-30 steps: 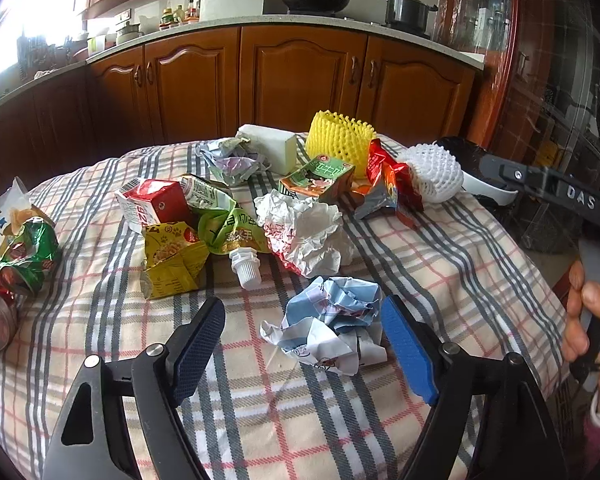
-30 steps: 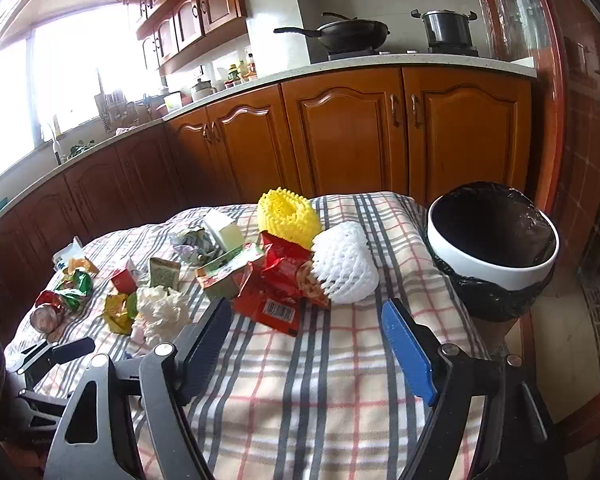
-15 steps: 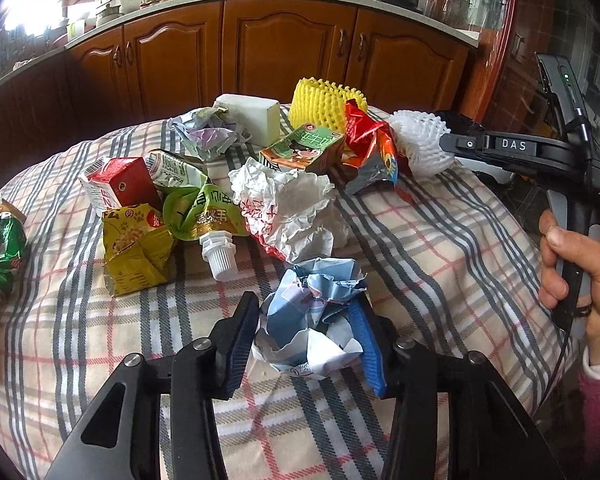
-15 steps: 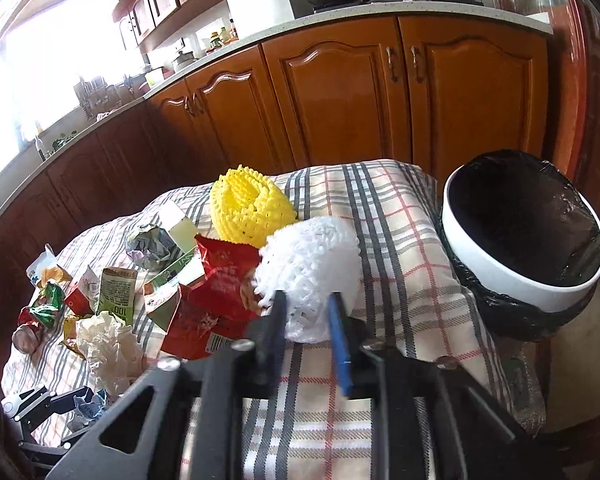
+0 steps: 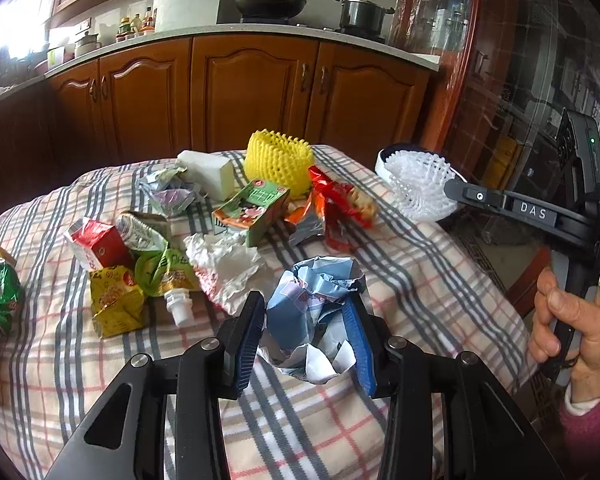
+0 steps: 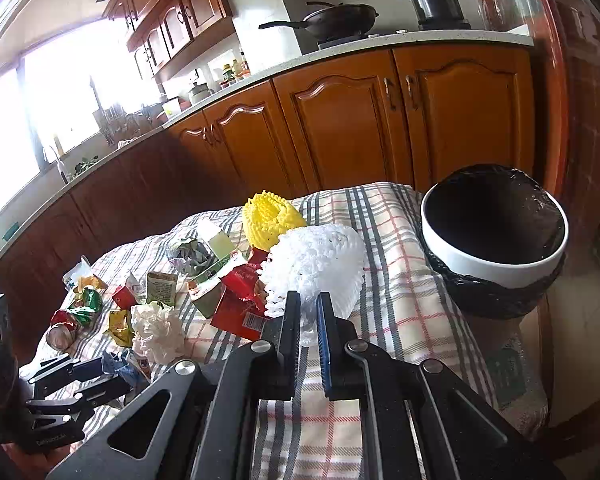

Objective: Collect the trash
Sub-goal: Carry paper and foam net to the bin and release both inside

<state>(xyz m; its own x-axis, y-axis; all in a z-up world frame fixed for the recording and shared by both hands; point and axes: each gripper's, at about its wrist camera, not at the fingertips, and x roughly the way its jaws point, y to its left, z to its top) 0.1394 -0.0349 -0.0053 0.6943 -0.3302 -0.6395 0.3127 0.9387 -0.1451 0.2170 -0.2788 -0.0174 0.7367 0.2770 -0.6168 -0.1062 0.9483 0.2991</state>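
A second ago both tools stood wide apart above the checked cloth; now each has a piece of trash. The left tool (image 5: 306, 336) has its jaws closing on the crumpled blue-and-white paper (image 5: 314, 316), with both blue pads pressed into its sides; the wad has come up off the cloth near the desk's (image 5: 432, 280) front edge and stands taller than it is wide, its ragged top pointing away from the camera. The right tool (image 6: 309, 318) is pinched almost together on the lower fringe of the white foam net (image 6: 320, 264). In the left wrist view that net has left the cloth and hangs past the desk's right edge in front of the bin's white rim, its long axis running across, open mouth toward the left. In the right wrist view the black-lined bin (image 6: 496, 264) stands just off the desk's right edge.

The side of the right tool's arm reads "DAS" (image 5: 534, 209), and a hand (image 5: 568, 332) grips its handle. The red wrapper (image 5: 336, 208), which lay against the net before, now lies alone beside the yellow foam net (image 5: 278, 160). The green carton (image 5: 252, 212), red carton (image 5: 100, 246) and yellow pouch (image 5: 114, 304) carry printing too small to read.
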